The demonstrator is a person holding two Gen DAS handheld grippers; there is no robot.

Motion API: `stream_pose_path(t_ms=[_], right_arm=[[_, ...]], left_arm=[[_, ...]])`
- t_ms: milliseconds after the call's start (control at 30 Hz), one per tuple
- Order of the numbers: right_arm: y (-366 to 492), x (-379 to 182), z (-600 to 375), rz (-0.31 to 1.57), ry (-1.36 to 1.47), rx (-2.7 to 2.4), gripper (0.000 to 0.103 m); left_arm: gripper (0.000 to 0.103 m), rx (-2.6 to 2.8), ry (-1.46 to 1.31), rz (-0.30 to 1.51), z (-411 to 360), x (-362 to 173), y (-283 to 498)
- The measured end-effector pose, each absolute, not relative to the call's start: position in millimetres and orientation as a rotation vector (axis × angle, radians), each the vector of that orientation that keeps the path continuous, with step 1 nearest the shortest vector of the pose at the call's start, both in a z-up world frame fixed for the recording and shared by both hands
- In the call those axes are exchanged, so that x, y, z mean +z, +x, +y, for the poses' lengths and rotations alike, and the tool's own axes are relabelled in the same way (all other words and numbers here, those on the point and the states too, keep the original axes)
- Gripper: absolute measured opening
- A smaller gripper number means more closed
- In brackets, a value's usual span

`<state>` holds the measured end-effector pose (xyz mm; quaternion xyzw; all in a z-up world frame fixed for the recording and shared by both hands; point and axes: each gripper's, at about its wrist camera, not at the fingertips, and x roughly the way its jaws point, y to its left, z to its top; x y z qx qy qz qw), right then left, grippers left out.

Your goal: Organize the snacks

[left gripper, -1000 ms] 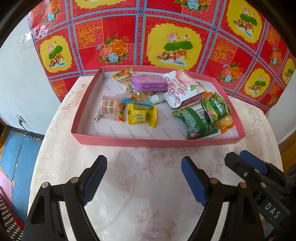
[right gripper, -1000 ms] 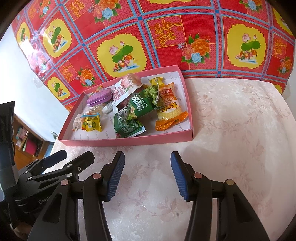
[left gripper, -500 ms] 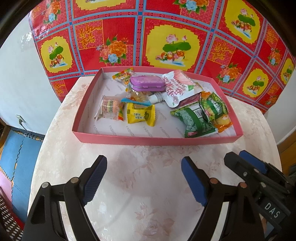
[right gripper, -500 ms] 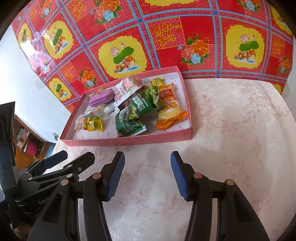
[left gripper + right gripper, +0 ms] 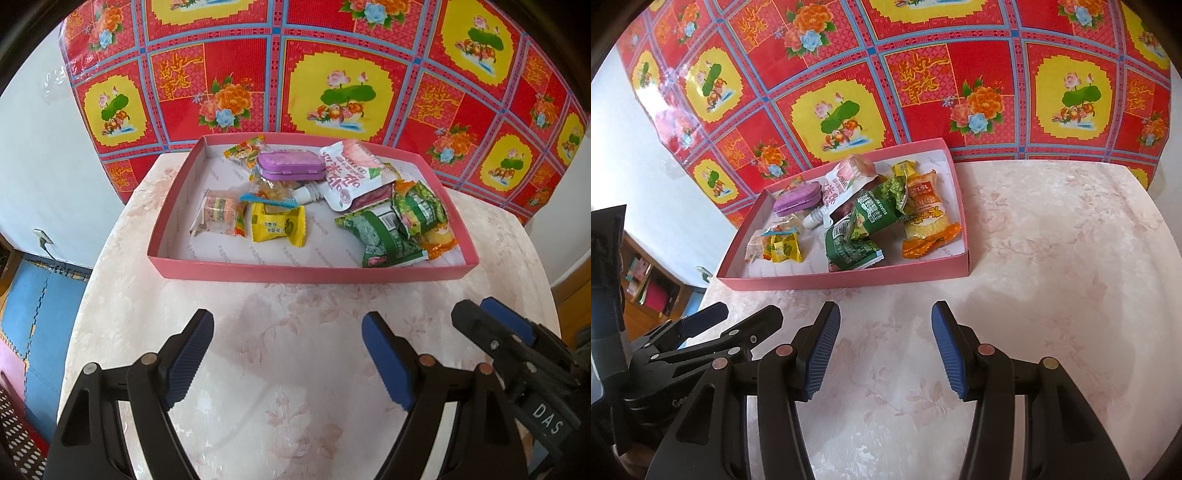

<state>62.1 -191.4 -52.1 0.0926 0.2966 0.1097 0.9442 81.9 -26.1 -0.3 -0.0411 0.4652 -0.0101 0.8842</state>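
A shallow pink tray (image 5: 306,272) (image 5: 849,278) sits at the far side of the table and holds several snacks: a purple tin (image 5: 291,167) (image 5: 798,197), a yellow packet (image 5: 277,227) (image 5: 783,249), a green packet (image 5: 384,240) (image 5: 853,249), an orange packet (image 5: 929,218), a white spout pouch (image 5: 345,175). My left gripper (image 5: 288,334) hovers open over bare tablecloth in front of the tray, nothing between its blue pads. Beside it, my right gripper (image 5: 884,326) stands open and empty too, its jaws set narrower.
The table (image 5: 1052,258) wears a pale floral cloth, with free room right of the tray. A red and yellow patterned sheet (image 5: 332,74) hangs on the wall behind. Blue floor mats (image 5: 33,295) lie below the table's left edge.
The tray sits slightly lower in the right wrist view than a second ago; both grippers keep the same opening and nothing was picked up.
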Motion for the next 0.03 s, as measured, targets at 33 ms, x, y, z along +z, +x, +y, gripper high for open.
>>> stream_pose_path(t_ms=[33], right_arm=[[61.0,-52.4,-192.2,0.604,0.189,0.222,0.053]], left_arm=[[0.086,-0.021,-0.085,0.971,-26.5,0.0,81.0]])
